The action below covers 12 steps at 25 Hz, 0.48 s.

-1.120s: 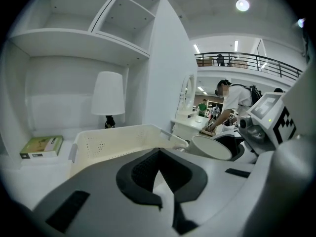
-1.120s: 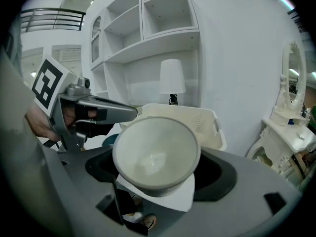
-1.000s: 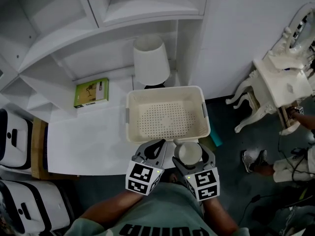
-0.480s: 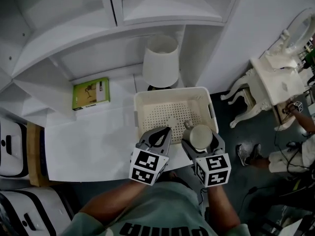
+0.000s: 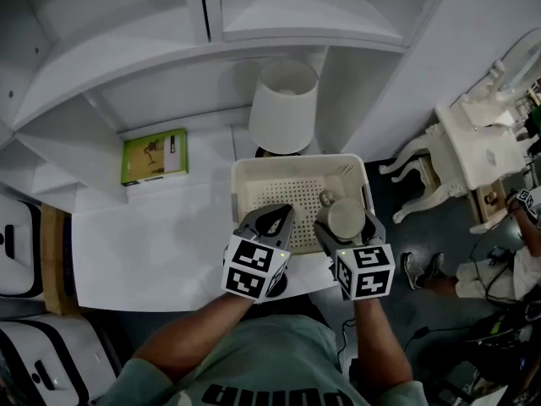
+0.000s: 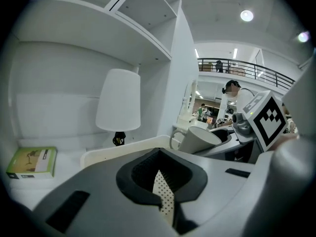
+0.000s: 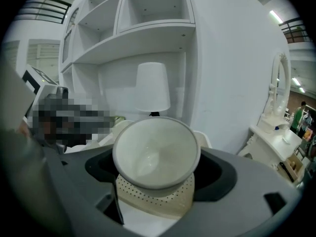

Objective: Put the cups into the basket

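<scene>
A cream perforated basket (image 5: pixel 247 174) stands on the white table (image 5: pixel 144 244), just in front of the lamp. My right gripper (image 5: pixel 347 224) is shut on a white handled cup (image 5: pixel 345 216) and holds it mouth up over the basket's near right part. The right gripper view has the cup (image 7: pixel 155 152) between the jaws, with the basket floor (image 7: pixel 158 201) beneath. My left gripper (image 5: pixel 272 216) is shut and holds nothing, over the basket's near rim. The left gripper view sees the cup (image 6: pixel 197 139) to the right and the basket rim (image 6: pixel 123 147) ahead.
A white lamp (image 5: pixel 285 108) stands behind the basket under white shelves (image 5: pixel 101 49). A green book (image 5: pixel 155 156) lies at the table's back left. To the right, a white dressing table (image 5: pixel 482 142) stands on the dark floor, with a person's legs (image 5: pixel 507 282) near it.
Both grippers have moved forward. The cup has gone from outside the basket's near rim to over its near right part. The left gripper stays shut.
</scene>
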### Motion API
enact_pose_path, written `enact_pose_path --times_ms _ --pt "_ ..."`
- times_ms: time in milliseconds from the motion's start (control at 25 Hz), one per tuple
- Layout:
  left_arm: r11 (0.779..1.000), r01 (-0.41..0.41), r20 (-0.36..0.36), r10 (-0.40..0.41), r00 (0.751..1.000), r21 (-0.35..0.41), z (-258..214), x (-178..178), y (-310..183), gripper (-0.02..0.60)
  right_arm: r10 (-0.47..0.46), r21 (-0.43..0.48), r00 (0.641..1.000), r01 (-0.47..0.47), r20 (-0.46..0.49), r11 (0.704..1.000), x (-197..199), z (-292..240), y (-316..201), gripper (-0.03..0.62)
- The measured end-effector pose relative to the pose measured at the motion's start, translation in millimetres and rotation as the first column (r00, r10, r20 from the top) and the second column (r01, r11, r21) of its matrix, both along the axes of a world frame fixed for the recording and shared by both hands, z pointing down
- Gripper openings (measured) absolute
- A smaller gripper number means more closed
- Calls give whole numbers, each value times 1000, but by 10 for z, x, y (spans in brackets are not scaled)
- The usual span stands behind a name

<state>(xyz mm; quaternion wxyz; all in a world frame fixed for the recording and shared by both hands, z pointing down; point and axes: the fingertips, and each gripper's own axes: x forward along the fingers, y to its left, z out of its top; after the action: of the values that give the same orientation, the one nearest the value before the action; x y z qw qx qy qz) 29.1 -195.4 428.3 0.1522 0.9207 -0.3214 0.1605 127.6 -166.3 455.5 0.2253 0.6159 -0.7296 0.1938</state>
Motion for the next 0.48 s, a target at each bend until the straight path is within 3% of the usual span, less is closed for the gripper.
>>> enact_pose_path --times_ms 480 --pt "989 113 73 -106 992 -98 360 252 -406 6 -83 -80 997 83 11 993 303 545 -640 403"
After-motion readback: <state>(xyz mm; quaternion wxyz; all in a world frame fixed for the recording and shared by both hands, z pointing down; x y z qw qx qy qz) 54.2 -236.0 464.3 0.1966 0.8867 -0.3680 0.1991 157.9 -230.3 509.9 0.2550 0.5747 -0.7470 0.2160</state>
